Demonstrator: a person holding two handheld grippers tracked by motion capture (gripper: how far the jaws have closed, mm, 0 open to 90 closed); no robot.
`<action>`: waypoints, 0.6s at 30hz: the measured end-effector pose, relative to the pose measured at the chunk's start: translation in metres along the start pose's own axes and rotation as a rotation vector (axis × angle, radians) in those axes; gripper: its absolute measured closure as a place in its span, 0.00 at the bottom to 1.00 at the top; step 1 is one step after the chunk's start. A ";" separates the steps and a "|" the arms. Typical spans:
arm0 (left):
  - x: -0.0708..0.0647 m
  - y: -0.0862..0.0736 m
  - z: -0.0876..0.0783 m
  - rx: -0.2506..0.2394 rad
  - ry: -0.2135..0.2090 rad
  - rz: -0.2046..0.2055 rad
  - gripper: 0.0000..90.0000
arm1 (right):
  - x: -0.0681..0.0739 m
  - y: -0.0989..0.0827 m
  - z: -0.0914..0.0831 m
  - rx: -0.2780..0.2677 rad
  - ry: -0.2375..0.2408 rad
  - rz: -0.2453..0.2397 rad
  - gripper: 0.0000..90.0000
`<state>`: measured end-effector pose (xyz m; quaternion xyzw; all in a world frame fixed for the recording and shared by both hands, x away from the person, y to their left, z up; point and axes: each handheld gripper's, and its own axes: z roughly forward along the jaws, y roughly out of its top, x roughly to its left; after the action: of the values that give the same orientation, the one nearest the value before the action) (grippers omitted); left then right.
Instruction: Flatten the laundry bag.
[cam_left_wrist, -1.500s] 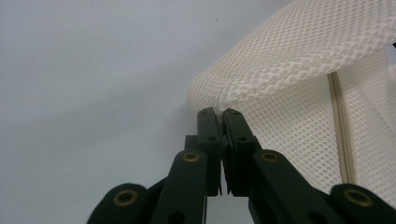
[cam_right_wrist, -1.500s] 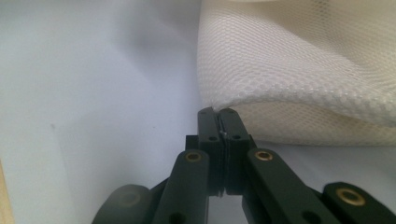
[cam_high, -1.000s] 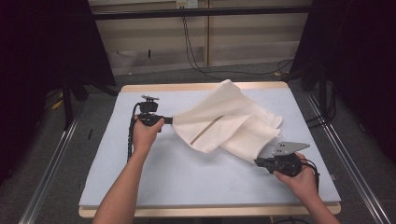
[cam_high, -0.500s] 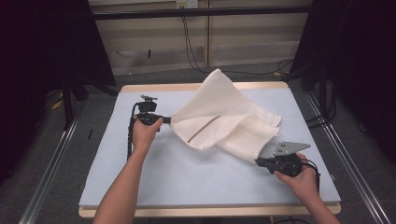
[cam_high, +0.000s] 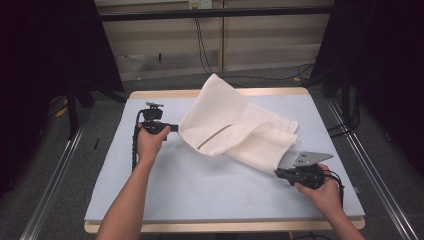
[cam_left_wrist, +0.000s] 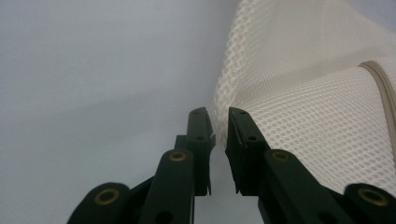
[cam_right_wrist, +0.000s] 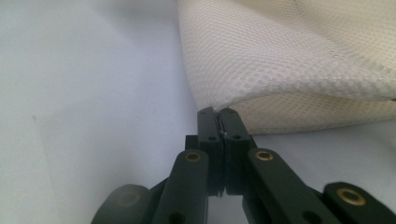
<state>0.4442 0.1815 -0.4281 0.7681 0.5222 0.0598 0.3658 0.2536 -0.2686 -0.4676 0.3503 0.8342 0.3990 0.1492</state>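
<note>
near the tabletop's (cam_high: 165, 200) front right corner, the right tongs (cam_high: 281, 173) are clamped hard on a corner of the mesh bag (cam_high: 235, 127); in the right gripper view the jaws meet with a sliver of net between them. the right hand (cam_high: 327, 192) sits low, forearm angling in from the front edge. the bag looks light, soft and floppy, an open weave that sags and slides wherever it isn't held, so seamed edges and corners seem the safest holds. it spreads from the right tongs toward the middle, a flap lifted toward the back edge. farther in, left of centre, the left tongs (cam_high: 175, 128) pinch the bag's left edge, jaws a little apart with mesh between them; the left hand (cam_high: 150, 140) holds them level, arm stretched forward.
</note>
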 end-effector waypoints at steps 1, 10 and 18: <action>-0.001 0.000 0.000 0.001 0.001 0.003 0.87 | -0.001 0.000 0.000 0.001 0.000 0.001 0.99; -0.006 -0.003 -0.004 0.004 0.004 0.024 0.66 | 0.000 -0.002 0.001 0.003 -0.002 0.002 0.98; -0.011 -0.004 -0.010 -0.004 0.000 0.019 0.51 | 0.000 -0.002 0.002 0.006 -0.007 0.003 0.97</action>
<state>0.4322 0.1780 -0.4203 0.7723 0.5146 0.0644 0.3669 0.2535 -0.2682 -0.4698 0.3535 0.8344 0.3952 0.1505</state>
